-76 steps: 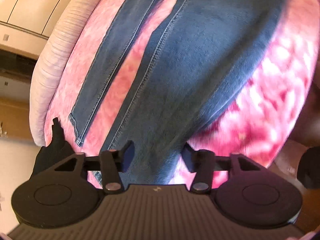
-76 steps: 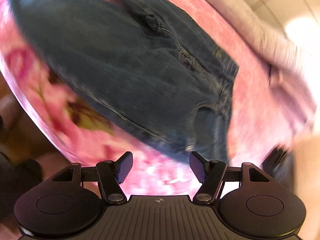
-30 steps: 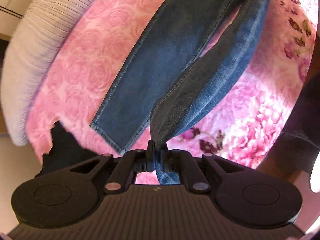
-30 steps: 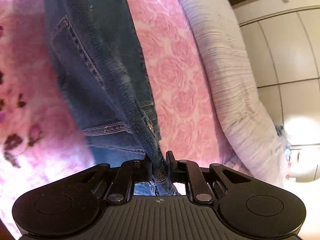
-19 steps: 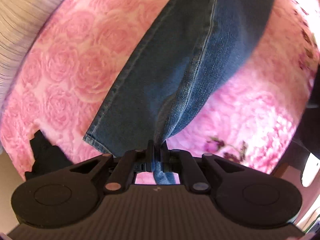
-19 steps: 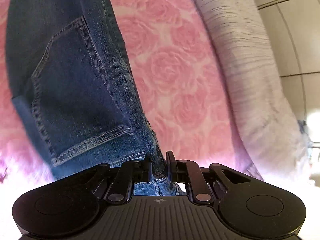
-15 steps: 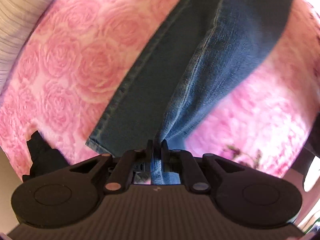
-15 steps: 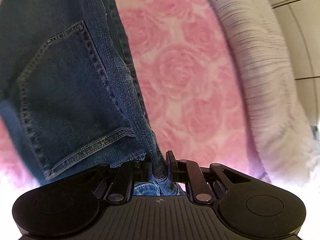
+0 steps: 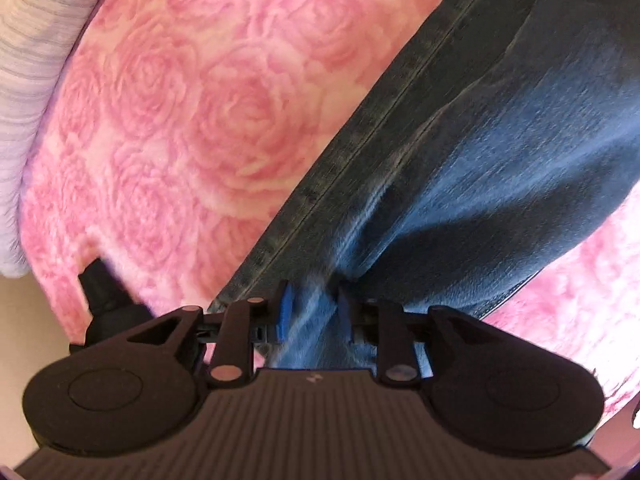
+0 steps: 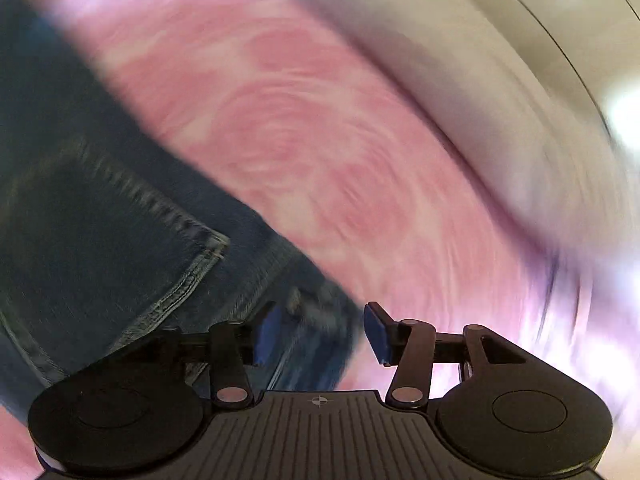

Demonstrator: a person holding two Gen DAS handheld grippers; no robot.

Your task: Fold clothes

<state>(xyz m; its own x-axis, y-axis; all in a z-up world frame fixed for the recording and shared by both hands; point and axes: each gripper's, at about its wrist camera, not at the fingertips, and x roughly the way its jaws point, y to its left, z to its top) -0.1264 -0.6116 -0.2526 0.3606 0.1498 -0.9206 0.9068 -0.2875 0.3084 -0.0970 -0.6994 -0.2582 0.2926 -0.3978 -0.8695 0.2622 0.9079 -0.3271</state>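
A pair of blue jeans (image 9: pixel 472 152) lies folded lengthwise on a pink rose-patterned blanket (image 9: pixel 208 112). In the left wrist view my left gripper (image 9: pixel 312 308) stands open low over the leg end, with the denim lying loose between its blue pads. In the right wrist view, which is blurred by motion, my right gripper (image 10: pixel 320 332) is open over the waist end of the jeans (image 10: pixel 100 240). A back pocket (image 10: pixel 132 248) with pale stitching shows to the left of the fingers.
A pale ribbed cushion or bolster (image 9: pixel 28 40) runs along the far side of the blanket, seen also as the grey band (image 10: pixel 500 100) in the right wrist view. A black object (image 9: pixel 104 300) sits at the blanket's left edge. Pale cabinet panels (image 10: pixel 580 8) rise beyond.
Both grippers were shut on the jeans half a second ago and have now opened, letting the denim go onto the blanket. The right gripper is swinging, blurring its view.
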